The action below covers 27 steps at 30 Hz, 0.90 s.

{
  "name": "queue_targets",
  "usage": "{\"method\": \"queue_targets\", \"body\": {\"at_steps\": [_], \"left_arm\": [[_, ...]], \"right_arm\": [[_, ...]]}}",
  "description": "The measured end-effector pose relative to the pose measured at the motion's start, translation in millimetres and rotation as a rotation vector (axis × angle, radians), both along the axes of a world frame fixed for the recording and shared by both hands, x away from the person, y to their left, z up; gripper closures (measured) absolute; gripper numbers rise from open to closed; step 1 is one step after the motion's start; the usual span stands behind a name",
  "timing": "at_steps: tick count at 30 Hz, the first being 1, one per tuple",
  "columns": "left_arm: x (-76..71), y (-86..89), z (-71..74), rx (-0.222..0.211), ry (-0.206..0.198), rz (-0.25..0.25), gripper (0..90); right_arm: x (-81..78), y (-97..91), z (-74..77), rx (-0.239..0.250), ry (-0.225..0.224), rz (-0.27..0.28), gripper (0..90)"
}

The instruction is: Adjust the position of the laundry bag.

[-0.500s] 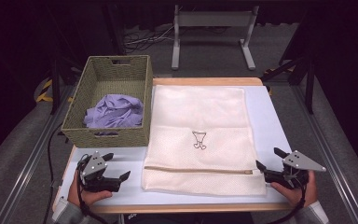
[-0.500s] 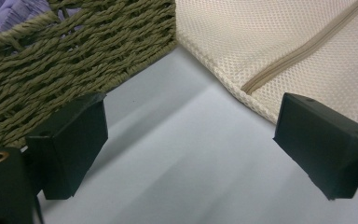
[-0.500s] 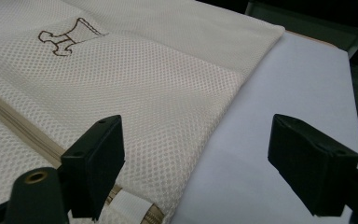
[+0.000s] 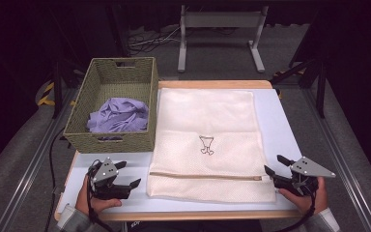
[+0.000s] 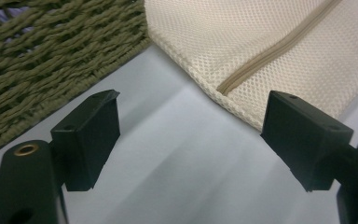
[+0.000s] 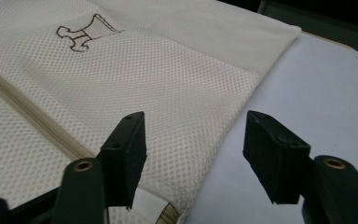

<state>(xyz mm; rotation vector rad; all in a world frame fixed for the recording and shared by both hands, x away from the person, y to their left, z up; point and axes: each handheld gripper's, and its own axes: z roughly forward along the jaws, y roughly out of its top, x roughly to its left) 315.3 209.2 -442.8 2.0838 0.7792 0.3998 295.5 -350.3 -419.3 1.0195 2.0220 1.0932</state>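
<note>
- One cream mesh laundry bag (image 4: 207, 140) lies mid-tabletop (image 4: 282, 130).
- One wicker basket (image 4: 113, 108), far-left corner, holds one purple cloth (image 4: 118, 116).
- My two hand-held grippers, left (image 4: 128, 175) and right (image 4: 274, 166), are both spread, empty.

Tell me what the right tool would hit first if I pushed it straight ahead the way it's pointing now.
Most likely the right edge of the mesh laundry bag. The right tool stands open and empty, its left jaw already over the mesh and its right jaw over bare table. Height above the bag is unclear.
</note>
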Motion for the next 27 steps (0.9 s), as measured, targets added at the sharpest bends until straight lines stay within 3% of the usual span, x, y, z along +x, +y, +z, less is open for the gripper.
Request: {"method": "queue_targets", "body": {"at_steps": [3, 6, 8, 11, 16, 20, 27], "left_arm": [[2.3, -7.5, -0.5, 0.016, 0.014, -0.023, 25.5], [5.2, -13.6, -1.4, 0.035, 0.028, -0.044, 36.6], [8.6, -16.6, -1.8, 0.022, 0.044, -0.056, 37.9], [14.9, -24.0, -3.1, 0.031, 0.077, -0.046, 40.3], [21.3, -32.0, -3.1, 0.041, 0.092, -0.049, 50.9], [24.0, -35.7, -1.2, 0.017, 0.087, -0.049, 50.0], [28.1, -43.8, -1.2, 0.018, 0.082, -0.042, 45.5]], "right_arm": [[-0.1, 0.9, -0.4, -0.01, 0.009, 0.007, 45.8], [1.0, 0.7, -0.7, -0.008, 0.024, 0.029, 56.5], [1.8, 1.3, -1.9, -0.019, 0.038, 0.038, 61.5], [5.7, 1.6, -3.8, -0.04, 0.069, 0.032, 64.4], [17.8, 3.0, -7.3, -0.037, 0.109, 0.008, 66.3], [24.4, 6.6, -9.9, -0.051, 0.124, 0.011, 66.9], [28.6, 11.7, -11.0, -0.055, 0.13, 0.018, 64.2]]}}
